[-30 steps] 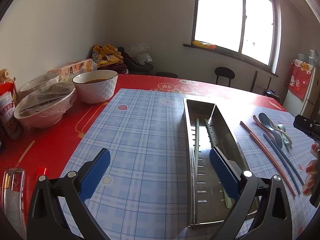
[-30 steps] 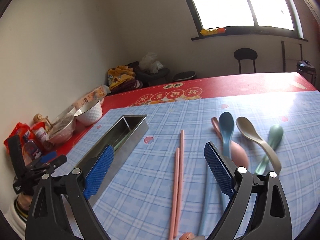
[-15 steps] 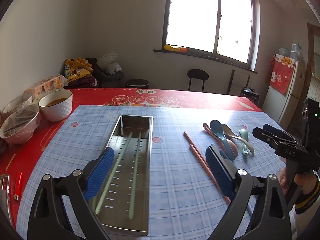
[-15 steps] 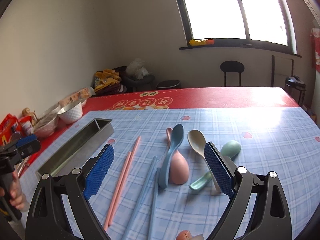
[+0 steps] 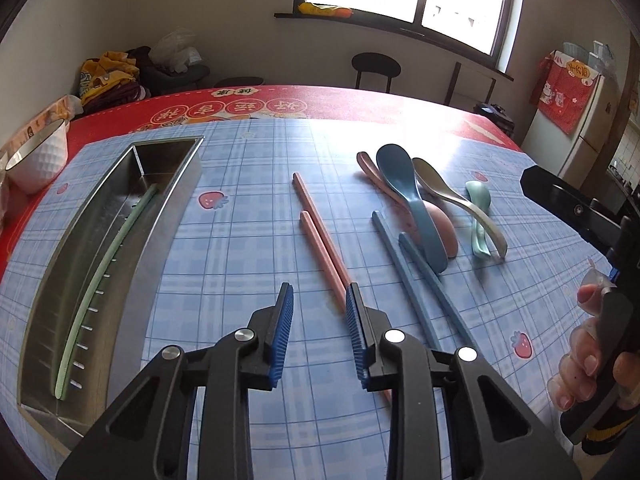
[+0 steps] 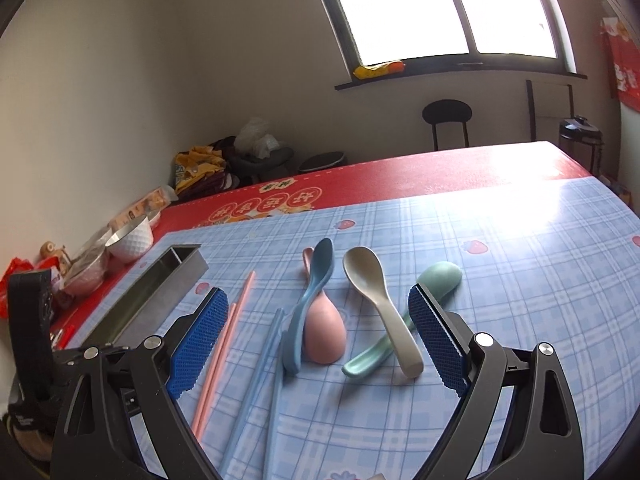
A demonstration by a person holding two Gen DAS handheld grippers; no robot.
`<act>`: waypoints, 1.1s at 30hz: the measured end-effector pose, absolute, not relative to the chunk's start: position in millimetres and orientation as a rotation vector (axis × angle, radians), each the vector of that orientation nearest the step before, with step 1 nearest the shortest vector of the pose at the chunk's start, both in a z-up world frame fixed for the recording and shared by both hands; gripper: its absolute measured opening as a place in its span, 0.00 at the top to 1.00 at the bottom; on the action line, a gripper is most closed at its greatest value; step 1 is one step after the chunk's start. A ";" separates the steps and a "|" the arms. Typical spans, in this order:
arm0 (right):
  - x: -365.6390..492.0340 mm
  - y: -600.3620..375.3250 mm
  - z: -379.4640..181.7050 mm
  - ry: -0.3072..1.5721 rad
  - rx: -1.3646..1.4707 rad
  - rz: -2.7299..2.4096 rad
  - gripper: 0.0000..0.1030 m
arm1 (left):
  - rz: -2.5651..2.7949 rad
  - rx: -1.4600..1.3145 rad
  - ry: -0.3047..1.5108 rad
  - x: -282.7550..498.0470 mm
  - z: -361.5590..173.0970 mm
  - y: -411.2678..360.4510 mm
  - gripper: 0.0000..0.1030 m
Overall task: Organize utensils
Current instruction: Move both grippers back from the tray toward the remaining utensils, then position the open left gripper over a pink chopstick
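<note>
Left claw [image 5: 319,312] narrowing, nothing pinched, pink chopsticks [image 5: 320,236] passing under its right pad

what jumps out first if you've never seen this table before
The pastel spoons heaped together mid-table on the blue checked cloth, with pink chopsticks and blue chopsticks lying loose to their left. Further left stands a long steel tray holding green chopsticks. The left gripper hovers by the pink pair, its jaws just closing, nothing held.
</note>
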State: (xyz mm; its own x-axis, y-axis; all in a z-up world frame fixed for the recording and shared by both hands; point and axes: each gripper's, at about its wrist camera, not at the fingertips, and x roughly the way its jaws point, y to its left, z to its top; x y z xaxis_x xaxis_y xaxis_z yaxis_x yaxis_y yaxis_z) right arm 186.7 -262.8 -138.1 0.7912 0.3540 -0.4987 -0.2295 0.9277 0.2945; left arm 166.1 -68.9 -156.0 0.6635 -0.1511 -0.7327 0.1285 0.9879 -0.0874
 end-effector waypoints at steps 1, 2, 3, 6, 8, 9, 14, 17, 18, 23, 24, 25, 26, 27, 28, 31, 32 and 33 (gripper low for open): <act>189.0 -265.8 -140.8 0.594 0.225 0.283 0.14 | -0.157 -0.023 0.833 167.6 -157.4 -71.3 0.76; 191.0 -269.7 -143.0 0.607 0.230 0.255 0.14 | -0.155 -0.017 0.836 169.7 -158.5 -73.9 0.76; 192.7 -273.9 -144.9 0.619 0.241 0.233 0.14 | -0.152 -0.013 0.838 171.1 -159.5 -74.9 0.78; 194.7 -283.5 -148.1 0.634 0.282 0.206 0.14 | -0.144 -0.020 0.847 175.8 -161.8 -75.1 0.78; 193.1 -286.7 -146.4 0.625 0.293 0.197 0.14 | -0.140 -0.024 0.853 177.9 -163.1 -75.0 0.78; 192.4 -288.0 -146.0 0.622 0.297 0.193 0.14 | -0.139 -0.020 0.855 178.3 -163.3 -75.5 0.78; 191.5 -293.3 -145.8 0.621 0.306 0.187 0.14 | -0.149 -0.021 0.872 181.7 -166.4 -80.6 0.80; 191.2 -293.3 -144.4 0.616 0.305 0.188 0.14 | -0.145 -0.015 0.883 184.5 -169.8 -83.2 0.82; 191.3 -293.7 -144.5 0.616 0.307 0.189 0.14 | -0.141 -0.018 0.887 185.2 -171.0 -82.7 0.83; 192.4 -293.5 -145.8 0.627 0.313 0.191 0.14 | -0.141 -0.024 0.888 185.8 -171.9 -82.7 0.84; 192.6 -292.1 -146.0 0.629 0.313 0.192 0.14 | -0.141 -0.023 0.887 185.8 -172.0 -82.8 0.85; 192.8 -291.8 -145.8 0.630 0.312 0.194 0.14 | -0.141 -0.024 0.887 185.7 -172.1 -82.5 0.85; 192.8 -291.5 -145.8 0.630 0.311 0.196 0.14 | -0.140 -0.024 0.887 185.4 -172.0 -82.1 0.85; 192.8 -291.4 -145.5 0.629 0.311 0.196 0.14 | -0.139 -0.022 0.888 185.1 -171.9 -81.5 0.85; 192.6 -291.3 -145.7 0.629 0.311 0.195 0.14 | -0.134 -0.017 0.890 184.6 -171.9 -80.8 0.85; 192.9 -291.1 -146.8 0.637 0.318 0.194 0.14 | -0.126 0.003 0.913 182.1 -173.3 -76.9 0.85; 193.0 -291.2 -147.1 0.639 0.322 0.197 0.14 | -0.127 -0.008 0.925 181.5 -174.8 -74.0 0.85; 193.2 -291.1 -147.2 0.641 0.324 0.199 0.14 | -0.127 -0.021 0.924 180.1 -174.3 -71.0 0.85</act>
